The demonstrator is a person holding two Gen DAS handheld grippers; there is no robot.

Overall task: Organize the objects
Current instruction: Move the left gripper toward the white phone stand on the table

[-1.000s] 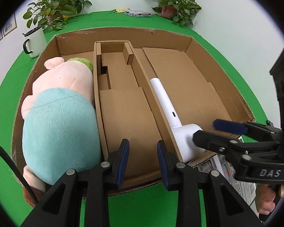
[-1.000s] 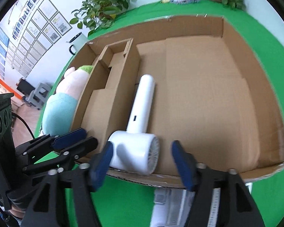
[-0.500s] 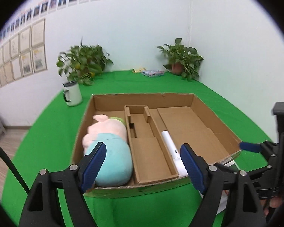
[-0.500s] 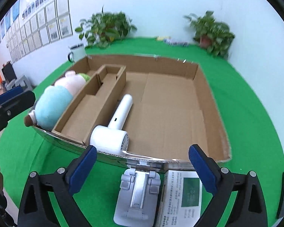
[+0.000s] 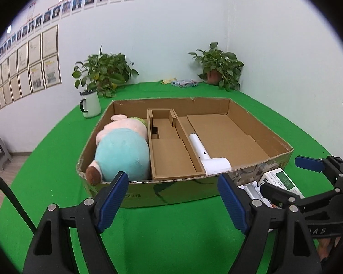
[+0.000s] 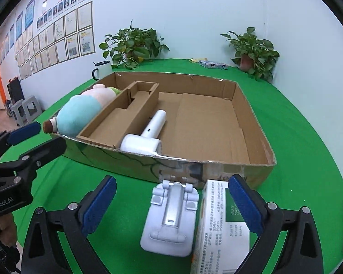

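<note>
Both grippers have pulled back from the big brown cardboard box (image 5: pixel 258 169) since a second ago. The left gripper (image 5: pixel 172 202) was nearly shut; now it is wide and empty over the green tabletop (image 5: pixel 171 239). The right gripper (image 6: pixel 171 202) is wide too, above a white folding stand (image 6: pixel 169 217) and a white-and-green carton (image 6: pixel 221 228). The white hair dryer (image 6: pixel 146 137) lies inside the box, beside the blue-and-pink plush toy's (image 5: pixel 123 148) divider.

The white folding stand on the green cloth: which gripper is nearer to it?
Right. The right gripper hangs open just over the stand; the left gripper is off to its left, before the stuffed toy.
</note>
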